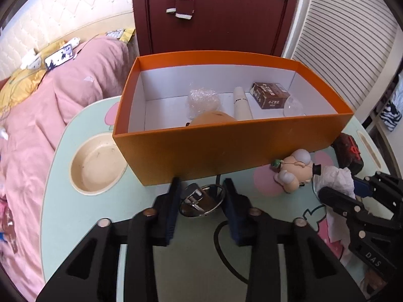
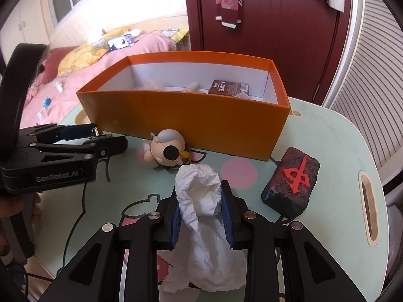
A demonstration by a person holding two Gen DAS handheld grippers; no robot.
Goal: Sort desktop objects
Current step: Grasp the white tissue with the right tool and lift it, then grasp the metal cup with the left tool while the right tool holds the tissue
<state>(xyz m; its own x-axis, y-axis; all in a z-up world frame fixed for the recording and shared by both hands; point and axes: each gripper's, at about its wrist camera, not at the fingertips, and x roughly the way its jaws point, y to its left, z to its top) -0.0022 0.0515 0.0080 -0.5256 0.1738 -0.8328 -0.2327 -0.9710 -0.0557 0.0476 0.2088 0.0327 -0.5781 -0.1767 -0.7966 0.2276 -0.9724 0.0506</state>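
On the mint-green table [image 2: 335, 136], one orange box [image 1: 226, 148] stands open; only the left wrist view looks down into it: one bubble-wrap wad [image 1: 202, 99], one white tube [image 1: 241, 104], one brown carton [image 1: 270, 95], one tan rounded thing at the near wall. That view also shows one beige bowl [image 1: 97, 163]. The left gripper [image 1: 201, 198] grips a shiny metal piece [image 1: 201, 200]. The right gripper [image 2: 200, 201] clamps one crumpled tissue [image 2: 201, 196]. Only the right wrist view fully shows one black block [image 2: 292, 183] with a red character. One figurine [image 2: 167, 151] lies against the box.
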